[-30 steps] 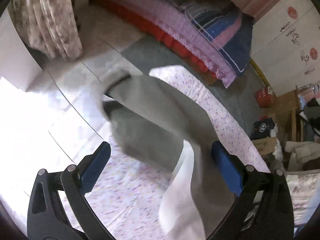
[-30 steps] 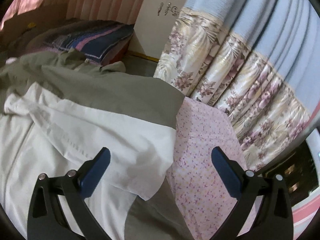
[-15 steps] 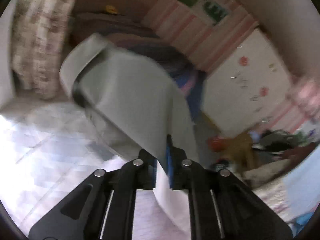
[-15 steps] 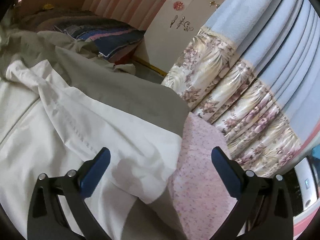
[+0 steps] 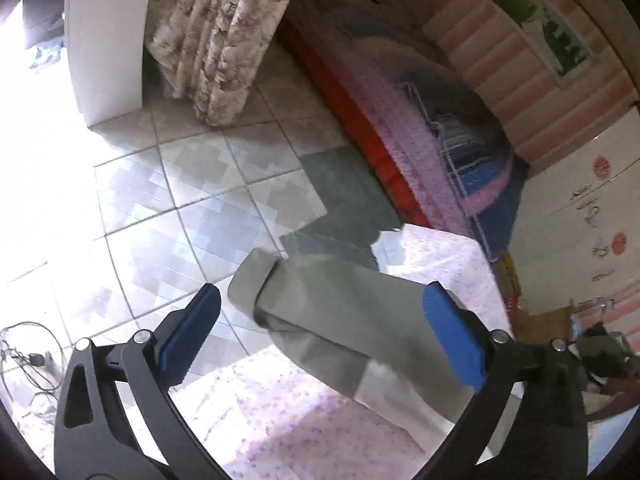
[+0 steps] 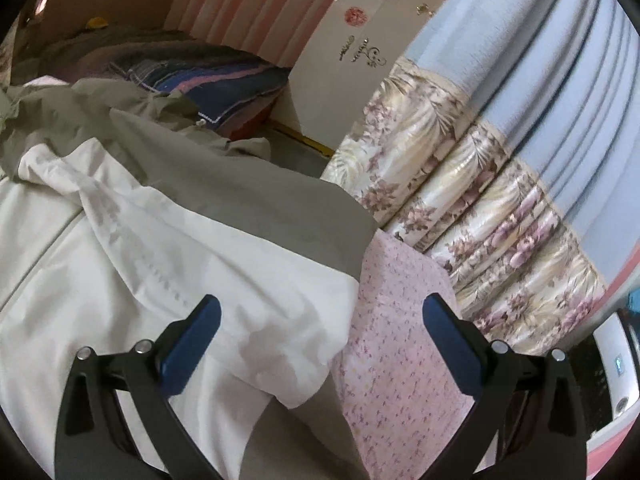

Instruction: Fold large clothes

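Between the blue pads of the left tongs (image 5: 320,336), which stand wide apart and hold nothing, lies the grey-green sleeve end of the large two-tone fabric garment (image 5: 320,304); its cuff is folded back and pokes past the edge of the pink floral-print sheet (image 5: 280,420) covering the surface below, out over the pale tiled floor (image 5: 180,200). Nearer the tongs' base the sleeve turns to cream cloth, running off toward the right pad. Beyond the sleeve: a grey-green mat (image 5: 348,188) on the tiles, then a low bed with a red base and purple cover (image 5: 400,120), a beige floral curtain (image 5: 224,32) to the far left. Right tongs (image 6: 320,336) likewise spread wide, empty, hovering over the garment's body (image 6: 160,260): cream panel under and ahead of the left pad, rumpled, with a stitched seam; grey-green panel farther out. The garment's cream hem edge falls between the two pads, with the pink floral sheet (image 6: 400,340) bare under the right pad. Ahead and right of those tongs hangs a blue-and-floral curtain (image 6: 500,160); a striped dark-blue blanket (image 6: 224,80) sits on the bed beyond the garment.
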### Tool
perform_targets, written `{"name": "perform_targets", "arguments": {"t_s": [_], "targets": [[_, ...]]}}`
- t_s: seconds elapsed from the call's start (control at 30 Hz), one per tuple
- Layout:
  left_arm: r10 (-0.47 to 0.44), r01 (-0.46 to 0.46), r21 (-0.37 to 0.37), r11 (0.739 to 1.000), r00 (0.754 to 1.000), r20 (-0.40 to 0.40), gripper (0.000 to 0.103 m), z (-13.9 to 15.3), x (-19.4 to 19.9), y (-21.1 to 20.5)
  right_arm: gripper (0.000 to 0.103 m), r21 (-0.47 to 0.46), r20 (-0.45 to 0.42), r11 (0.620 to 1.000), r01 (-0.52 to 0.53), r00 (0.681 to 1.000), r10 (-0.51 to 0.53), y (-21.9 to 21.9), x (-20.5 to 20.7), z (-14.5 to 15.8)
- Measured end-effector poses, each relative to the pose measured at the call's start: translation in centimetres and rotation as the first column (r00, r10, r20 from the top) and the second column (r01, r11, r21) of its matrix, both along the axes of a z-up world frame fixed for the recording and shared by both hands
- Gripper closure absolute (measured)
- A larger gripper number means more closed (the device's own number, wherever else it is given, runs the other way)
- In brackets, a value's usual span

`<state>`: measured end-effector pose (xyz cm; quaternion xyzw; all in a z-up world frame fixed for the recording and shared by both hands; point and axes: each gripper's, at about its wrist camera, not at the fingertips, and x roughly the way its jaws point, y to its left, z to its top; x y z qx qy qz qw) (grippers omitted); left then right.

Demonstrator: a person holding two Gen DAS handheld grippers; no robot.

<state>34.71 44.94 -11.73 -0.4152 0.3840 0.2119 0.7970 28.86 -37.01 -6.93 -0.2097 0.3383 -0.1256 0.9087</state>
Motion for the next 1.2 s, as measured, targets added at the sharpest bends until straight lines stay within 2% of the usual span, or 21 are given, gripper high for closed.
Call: {"name": "perform_targets", "arguments": {"t_s": [0.13,0.2,0.3,0.4,0.43,0.47,0.53,0.57,0.63,0.7,0.77,0.8,0.87,0.93,0.97,1.03,1.07,1.13,1.17,1.2], "targets": [[-0.100,0.097,-0.101,0.990,0.994,-0.031,0.003,-1.6,1.3,-2.4,0.002,0.019,-0.022,1.000,0.008,1.000,-0.007,-0.1,0.3,-0.8],[-0.149,0.140,-0.140,0.980,0.987,-0.054,0.003,-2.8,2.0,-4.3,0.002,-0.021,-0.031,1.000,0.000,1.000,0.000,0.6,0.3,-1.3],[-0.158,0.141,-0.139,0.980,0.980,-0.119,0.006,-4.6,3.0,-5.7,0.002,-0.099,-0.033,0.995,-0.029,0.999,0.026,1.9,0.1,-1.7],[-0.126,0.099,-0.198,0.975,0.984,-0.129,0.027,-6.6,4.1,-5.3,0.002,-0.185,-0.033,0.981,-0.059,0.998,0.054,3.0,-0.3,-2.0],[-0.124,0.099,-0.199,0.975,0.985,-0.119,0.052,-6.7,4.6,-5.2,0.002,-0.195,-0.031,0.979,-0.064,0.998,0.059,3.1,-0.5,-2.0],[-0.132,0.110,-0.196,0.974,0.986,-0.103,0.062,-6.7,5.1,-5.3,0.002,-0.199,-0.030,0.978,-0.066,0.998,0.061,3.1,-0.5,-2.0],[-0.119,0.104,-0.123,0.987,0.986,-0.117,0.079,-5.5,5.8,-5.6,0.002,-0.192,-0.024,0.979,-0.064,0.998,0.061,2.9,-0.5,-1.8],[-0.123,0.113,-0.084,0.990,0.984,-0.128,0.084,-4.9,6.1,-6.1,0.002,-0.186,-0.019,0.981,-0.062,0.998,0.060,2.7,-0.5,-1.7],[-0.128,0.141,0.077,0.987,0.979,-0.157,0.087,-2.2,6.8,-8.2,0.002,-0.174,-0.010,0.983,-0.052,0.999,0.051,2.1,-0.2,-1.4],[-0.134,0.163,0.245,0.956,0.982,-0.132,0.088,1.7,7.1,-10.8,0.002,-0.162,-0.001,0.986,-0.041,0.999,0.042,1.6,0.1,-1.1],[-0.166,0.184,0.359,0.915,0.983,-0.079,0.088,5.5,6.9,-14.0,0.002,-0.142,0.014,0.990,-0.027,0.999,0.030,1.0,0.4,-0.6],[-0.208,0.208,0.414,0.886,0.977,-0.045,0.088,7.9,6.8,-16.5,0.002,-0.121,0.023,0.992,-0.017,1.000,0.020,0.6,0.5,-0.3],[-0.290,0.254,0.486,0.836,0.957,-0.002,0.088,11.2,6.6,-21.2,0.002,-0.085,0.037,0.996,-0.003,0.999,0.007,0.0,0.6,0.1],[-0.384,0.304,0.555,0.774,0.923,0.030,0.088,14.0,6.3,-26.8,0.002,-0.032,0.050,0.999,0.006,0.999,-0.005,-0.6,0.5,0.4],[-0.431,0.329,0.580,0.745,0.901,0.042,0.088,14.9,6.2,-29.6,0.002,-0.013,0.053,1.000,0.013,0.998,-0.012,-0.9,0.4,0.5],[-0.525,0.393,0.590,0.705,0.849,0.063,0.088,16.0,5.6,-35.0,0.002,0.021,0.056,0.999,0.026,0.998,-0.027,-1.5,0.2,0.5],[-0.573,0.432,0.583,0.688,0.816,0.072,0.088,16.2,5.4,-37.5,0.002,0.032,0.055,0.999,0.031,0.998,-0.033,-1.7,0.1,0.4],[-0.672,0.523,0.569,0.634,0.737,0.072,0.088,15.7,4.8,-43.4,0.002,0.045,0.054,0.998,0.045,0.997,-0.047,-2.2,0.0,0.3],[-0.708,0.558,0.572,0.601,0.703,0.057,0.088,15.0,4.4,-45.9,0.002,0.053,0.052,0.997,0.051,0.997,-0.054,-2.4,-0.1,0.3],[-0.745,0.591,0.587,0.553,0.666,0.031,0.088,14.2,3.9,-48.7,0.002,0.063,0.051,0.996,0.057,0.997,-0.060,-2.6,-0.1,0.3]]}}
